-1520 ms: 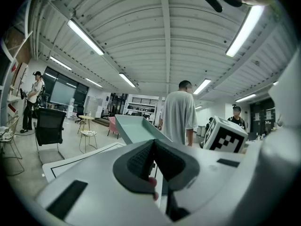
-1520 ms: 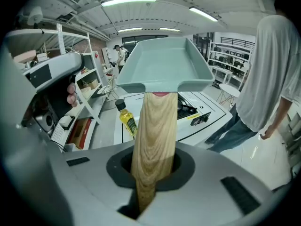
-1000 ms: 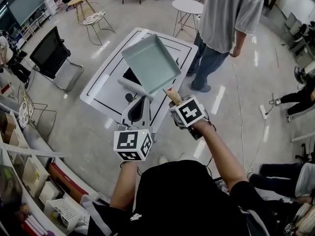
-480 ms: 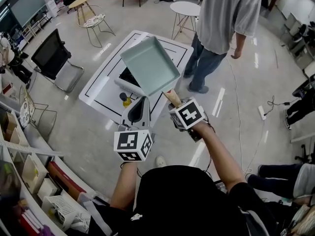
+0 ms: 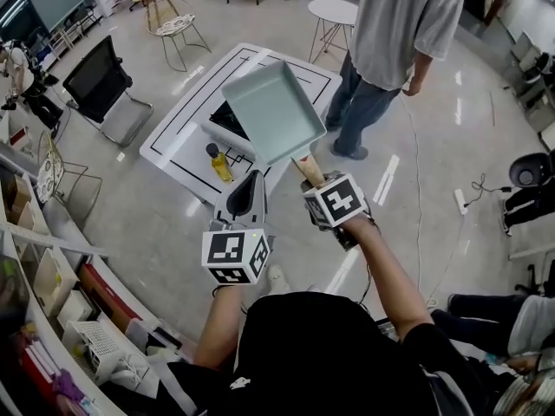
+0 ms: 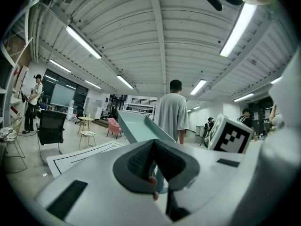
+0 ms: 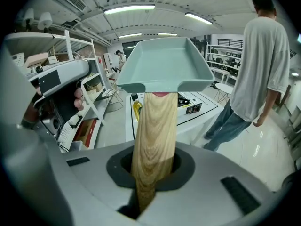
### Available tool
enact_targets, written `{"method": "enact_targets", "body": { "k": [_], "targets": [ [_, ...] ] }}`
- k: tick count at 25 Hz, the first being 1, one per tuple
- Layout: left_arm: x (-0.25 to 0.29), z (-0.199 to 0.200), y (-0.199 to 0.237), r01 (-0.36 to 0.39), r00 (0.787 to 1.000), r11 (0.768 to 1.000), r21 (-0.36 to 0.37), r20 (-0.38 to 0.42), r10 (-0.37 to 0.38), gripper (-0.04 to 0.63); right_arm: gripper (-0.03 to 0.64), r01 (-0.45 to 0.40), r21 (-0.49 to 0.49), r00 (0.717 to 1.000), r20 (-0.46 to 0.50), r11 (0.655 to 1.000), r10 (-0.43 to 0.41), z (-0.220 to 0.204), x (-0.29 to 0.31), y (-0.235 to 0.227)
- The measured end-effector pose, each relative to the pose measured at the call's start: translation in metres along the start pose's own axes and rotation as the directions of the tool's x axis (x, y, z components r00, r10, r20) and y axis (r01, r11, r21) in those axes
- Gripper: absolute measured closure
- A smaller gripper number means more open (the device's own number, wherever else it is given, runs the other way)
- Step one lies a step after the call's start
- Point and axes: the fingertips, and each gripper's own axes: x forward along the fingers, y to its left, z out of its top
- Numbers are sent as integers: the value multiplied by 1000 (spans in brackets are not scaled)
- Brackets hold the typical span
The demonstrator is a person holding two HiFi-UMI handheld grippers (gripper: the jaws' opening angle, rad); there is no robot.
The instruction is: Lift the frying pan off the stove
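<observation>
The one frying pan (image 5: 270, 111) is hanging above the bench (image 5: 178, 137), its long axis running from the near handle (image 5: 305, 168) to the far left. The right tool (image 5: 314, 183) is clamping the handle; the left tool (image 5: 247, 191) is sitting closed and empty. One bottle (image 5: 217, 163) is standing on the bench.

stove (image 5: 227, 118) mostly hidden behind frying pan (image 5: 273, 111); bystander (image 5: 408, 24) head cut off.

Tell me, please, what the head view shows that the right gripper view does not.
Only the head view shows the black chair and the marker cube on the right gripper. Only the right gripper view shows the jaws shut on the pan's wooden handle. Both show the green pan held over the white table, the oil bottle and a person in grey.
</observation>
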Motion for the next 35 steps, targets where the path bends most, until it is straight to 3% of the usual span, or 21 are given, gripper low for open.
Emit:
{"method": "enact_targets", "body": {
  "k": [18, 35],
  "targets": [
    [-43, -8, -54, -49, 999, 999, 6, 11, 49, 586, 604, -3, -58, 999, 33, 998, 5, -39, -46, 12],
    [-57, -11, -74, -68, 998, 997, 22, 13, 68, 586, 604, -38, -56, 998, 39, 998, 41, -55, -64, 24]
  ]
}}
